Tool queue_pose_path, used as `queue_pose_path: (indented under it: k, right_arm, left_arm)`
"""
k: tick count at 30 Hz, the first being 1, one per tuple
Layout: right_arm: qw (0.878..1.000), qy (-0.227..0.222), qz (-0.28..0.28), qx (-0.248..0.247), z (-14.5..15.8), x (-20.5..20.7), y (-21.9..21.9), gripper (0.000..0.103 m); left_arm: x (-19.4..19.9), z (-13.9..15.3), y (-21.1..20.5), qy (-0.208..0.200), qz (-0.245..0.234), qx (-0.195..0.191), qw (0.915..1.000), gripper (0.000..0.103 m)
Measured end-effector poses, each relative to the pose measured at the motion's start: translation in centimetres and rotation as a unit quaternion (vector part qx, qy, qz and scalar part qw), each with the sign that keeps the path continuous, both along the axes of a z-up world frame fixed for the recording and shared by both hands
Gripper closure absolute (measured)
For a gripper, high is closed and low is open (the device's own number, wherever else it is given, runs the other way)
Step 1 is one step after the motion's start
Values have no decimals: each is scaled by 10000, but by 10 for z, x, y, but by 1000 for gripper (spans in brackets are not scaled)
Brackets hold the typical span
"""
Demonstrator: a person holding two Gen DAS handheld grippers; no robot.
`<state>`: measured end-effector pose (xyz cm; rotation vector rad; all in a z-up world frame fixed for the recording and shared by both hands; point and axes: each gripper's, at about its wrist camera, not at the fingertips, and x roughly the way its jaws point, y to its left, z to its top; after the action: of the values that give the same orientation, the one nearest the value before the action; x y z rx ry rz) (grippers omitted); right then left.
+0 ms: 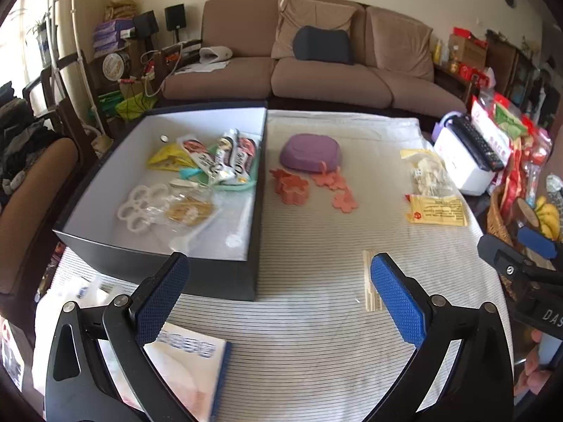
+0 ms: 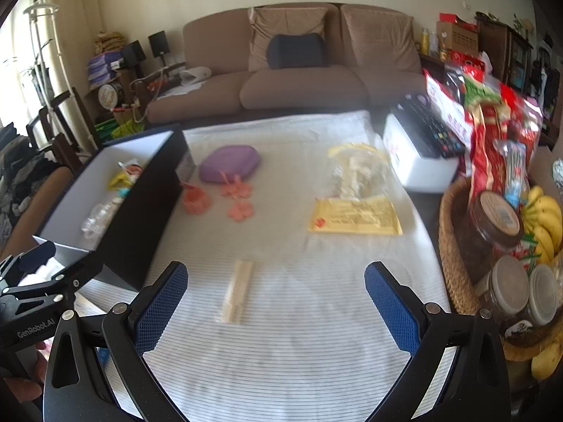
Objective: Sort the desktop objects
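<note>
Both grippers are held above a desk covered by a striped cloth (image 1: pixel 316 334). The left gripper (image 1: pixel 281 292) is spread wide with nothing between its jaws, and the right gripper (image 2: pixel 276 299) is likewise released and empty. A dark box (image 1: pixel 218 277) with a white interior is seen at the left of the desk, holding snack packets (image 1: pixel 225 158) and a white ring-shaped piece (image 1: pixel 144 204). A purple pouch (image 1: pixel 311 153), orange flower-shaped pieces (image 1: pixel 316 186), a clear bag with a yellow card (image 1: pixel 434 190) and a bundle of pale wooden sticks (image 2: pixel 237 292) are left lying on the cloth outside the box.
</note>
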<state>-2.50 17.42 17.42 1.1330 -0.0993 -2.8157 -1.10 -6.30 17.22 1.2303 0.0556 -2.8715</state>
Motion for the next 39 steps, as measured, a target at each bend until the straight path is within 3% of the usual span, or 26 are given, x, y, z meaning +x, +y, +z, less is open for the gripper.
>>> queue_pose_path:
  k: [5,10,23,31,39]
  right_arm:
    - [9996,207,214,23,38,-1,-32,0]
    - [9987,317,393,42,57,-1,-61,0]
    - [9967,261,764,97,53,-9,-111,0]
    - [9970,264,719,100,48,-9,-97,0]
    - [9996,246,99,-118,28,-9,-20,0]
  left_arm:
    - [7,32,-32,226,173,-68,9996,0]
    - [10,50,-59,336,304,-151,9989,0]
    - [8,47,-100,308,538,-250,9978,0]
    - [9,37,-87,244,381,-83,9989,0]
    - [6,0,-22,44,-174,30,9998,0]
